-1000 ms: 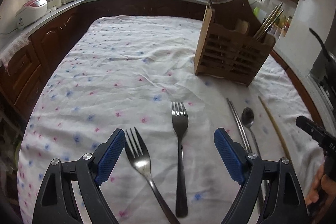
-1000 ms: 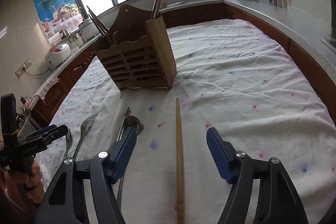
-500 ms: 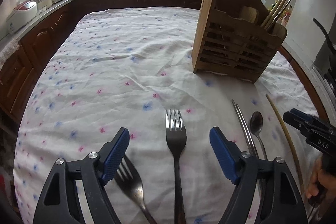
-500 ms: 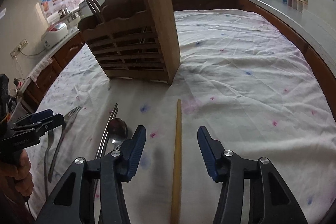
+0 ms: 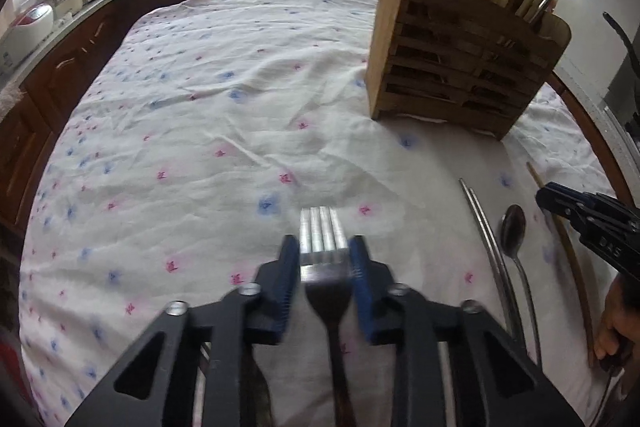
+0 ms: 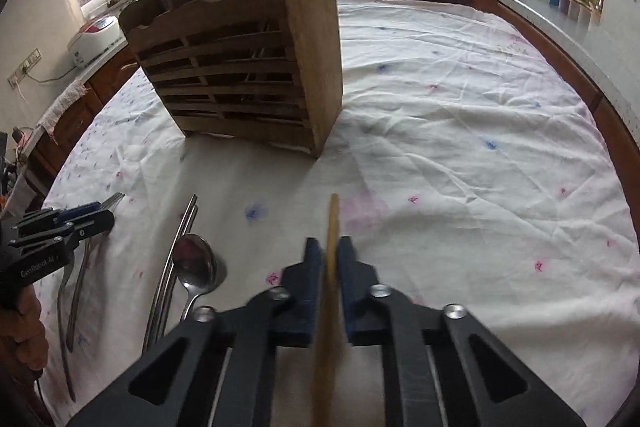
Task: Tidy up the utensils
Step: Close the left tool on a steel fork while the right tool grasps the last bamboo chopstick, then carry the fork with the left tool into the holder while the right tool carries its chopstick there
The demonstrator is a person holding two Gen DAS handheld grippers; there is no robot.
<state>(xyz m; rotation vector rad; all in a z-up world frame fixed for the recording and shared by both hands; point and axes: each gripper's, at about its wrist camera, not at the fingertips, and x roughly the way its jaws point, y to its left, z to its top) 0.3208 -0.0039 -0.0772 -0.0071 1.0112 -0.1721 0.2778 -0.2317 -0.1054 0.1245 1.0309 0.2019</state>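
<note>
Both tongs have closed since earlier — left tongs (image 5: 324, 253) clenching the fork (image 5: 322, 233), right tongs (image 6: 330, 255) the wooden chopstick (image 6: 333, 223) (tablecloth beneath)

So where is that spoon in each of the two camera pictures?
Left wrist view: the spoon lies at the right, bowl toward the wooden holder, between the metal chopsticks and the right gripper.
Right wrist view: the spoon lies at lower left, just right of the metal chopsticks.
Shared landmark: the wooden holder standing on the tablecloth.
</note>
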